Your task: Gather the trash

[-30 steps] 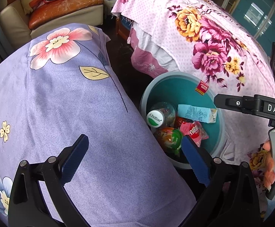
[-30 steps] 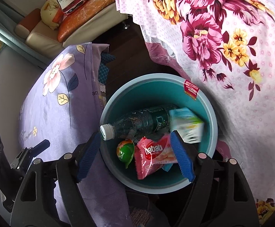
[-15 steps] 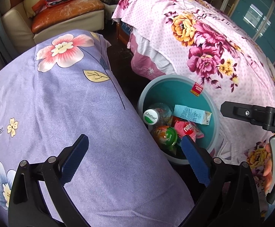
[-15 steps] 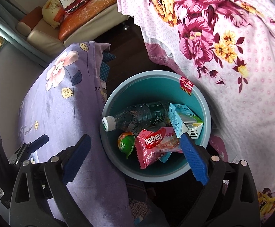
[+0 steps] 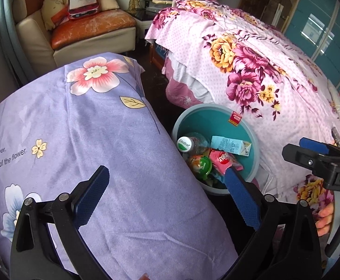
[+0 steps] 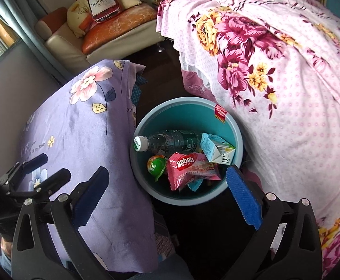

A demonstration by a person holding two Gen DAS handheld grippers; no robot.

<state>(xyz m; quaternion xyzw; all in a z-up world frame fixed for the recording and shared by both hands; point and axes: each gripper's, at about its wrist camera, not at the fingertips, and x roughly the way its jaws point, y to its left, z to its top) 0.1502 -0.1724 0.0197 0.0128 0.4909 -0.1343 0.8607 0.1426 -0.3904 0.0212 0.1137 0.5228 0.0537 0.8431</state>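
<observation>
Right wrist view: pink floral bed [image 6: 286,74] on the right, purple flowered cover [image 6: 81,126] left, teal bin [image 6: 236,144] between them holding a water bottle [image 6: 170,140], pink wafer pack [image 6: 191,170] and milk carton [image 6: 216,149]. Both the right gripper [image 6: 167,196] and left gripper [image 5: 167,193] are spread wide, holding nothing.

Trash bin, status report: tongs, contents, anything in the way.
Both tongs, left and right, open, empty. Trash bin holds bottle, carton, pink wrapper, jelly cup. Nothing blocking its mouth.

Both wrist views look down, sharing the bin [image 5: 251,135] [image 6: 146,182].
</observation>
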